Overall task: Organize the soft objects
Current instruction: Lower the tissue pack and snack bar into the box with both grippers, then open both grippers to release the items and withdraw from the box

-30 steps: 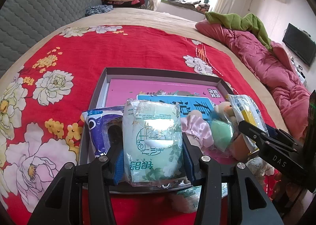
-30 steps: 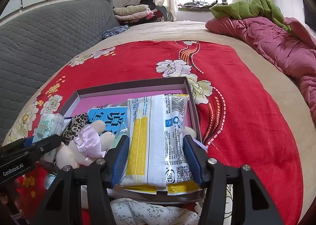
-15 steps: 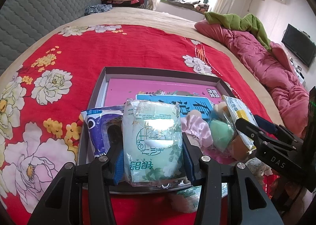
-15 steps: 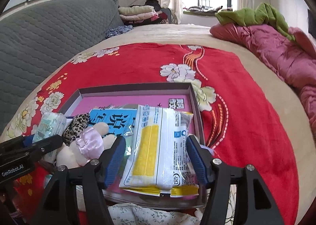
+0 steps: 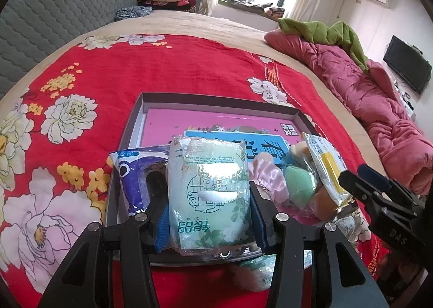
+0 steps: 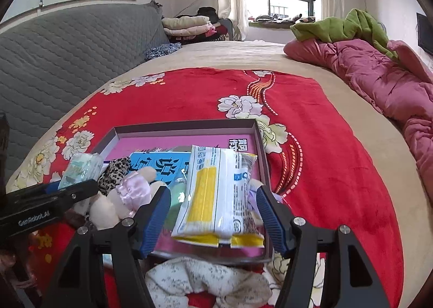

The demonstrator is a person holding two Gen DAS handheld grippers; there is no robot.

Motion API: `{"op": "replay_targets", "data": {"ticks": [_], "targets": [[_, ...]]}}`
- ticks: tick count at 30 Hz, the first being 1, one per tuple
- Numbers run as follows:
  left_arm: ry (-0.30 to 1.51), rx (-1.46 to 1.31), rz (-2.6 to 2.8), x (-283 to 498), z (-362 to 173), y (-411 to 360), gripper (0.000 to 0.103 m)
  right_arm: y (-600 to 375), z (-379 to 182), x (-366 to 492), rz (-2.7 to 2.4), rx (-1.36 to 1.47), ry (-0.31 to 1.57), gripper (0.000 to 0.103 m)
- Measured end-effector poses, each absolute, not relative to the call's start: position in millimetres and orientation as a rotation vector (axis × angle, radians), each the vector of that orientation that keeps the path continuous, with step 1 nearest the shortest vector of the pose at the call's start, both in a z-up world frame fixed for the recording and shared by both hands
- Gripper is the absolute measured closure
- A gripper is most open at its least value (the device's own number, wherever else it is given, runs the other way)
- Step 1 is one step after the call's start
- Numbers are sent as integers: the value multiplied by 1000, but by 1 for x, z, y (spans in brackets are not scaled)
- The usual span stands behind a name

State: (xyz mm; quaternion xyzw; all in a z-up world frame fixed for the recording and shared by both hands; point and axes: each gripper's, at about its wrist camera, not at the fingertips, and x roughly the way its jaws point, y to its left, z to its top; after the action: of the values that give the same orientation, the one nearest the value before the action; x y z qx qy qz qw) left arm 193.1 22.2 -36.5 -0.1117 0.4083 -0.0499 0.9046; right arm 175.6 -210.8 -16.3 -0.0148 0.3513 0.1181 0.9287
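Green tissue pack [image 5: 208, 194] clamped in left tool [image 5: 208, 216]

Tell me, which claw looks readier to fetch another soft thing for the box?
Probably the right claw: its jaws have just been opening and stand clear of the yellow-and-white pack. The left claw grips the green wipes pack.

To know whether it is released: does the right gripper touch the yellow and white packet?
Apart. The right wrist view shows gaps between both pads of the right gripper and the yellow and white packet.

I see glossy crinkled plastic on the green tissue pack [image 5: 208, 194] and yellow-white pack [image 6: 219, 194]; matt cardboard tray [image 5: 216, 101]; plush red blanket [image 5: 162, 64].
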Motion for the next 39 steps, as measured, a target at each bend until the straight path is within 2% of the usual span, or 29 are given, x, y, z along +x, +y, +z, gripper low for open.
{"op": "replay_targets", "data": {"ticks": [6,9,16,34,39], "targets": [[847,-232,-108,193,-38,22,50,-211,-17,171,241,-36,725,38],[846,-220,-98,193,-38,21,42,-210,-15,170,235,-37,722,38],[841,-216,-86,193,-37,21,37,-210,-9,167,235,-37,707,38],[826,-176,-82,184,-28,19,33,-214,1,162,233,-43,682,38],[817,-178,-76,179,-22,21,29,-217,6,158,237,-40,668,37]]}}
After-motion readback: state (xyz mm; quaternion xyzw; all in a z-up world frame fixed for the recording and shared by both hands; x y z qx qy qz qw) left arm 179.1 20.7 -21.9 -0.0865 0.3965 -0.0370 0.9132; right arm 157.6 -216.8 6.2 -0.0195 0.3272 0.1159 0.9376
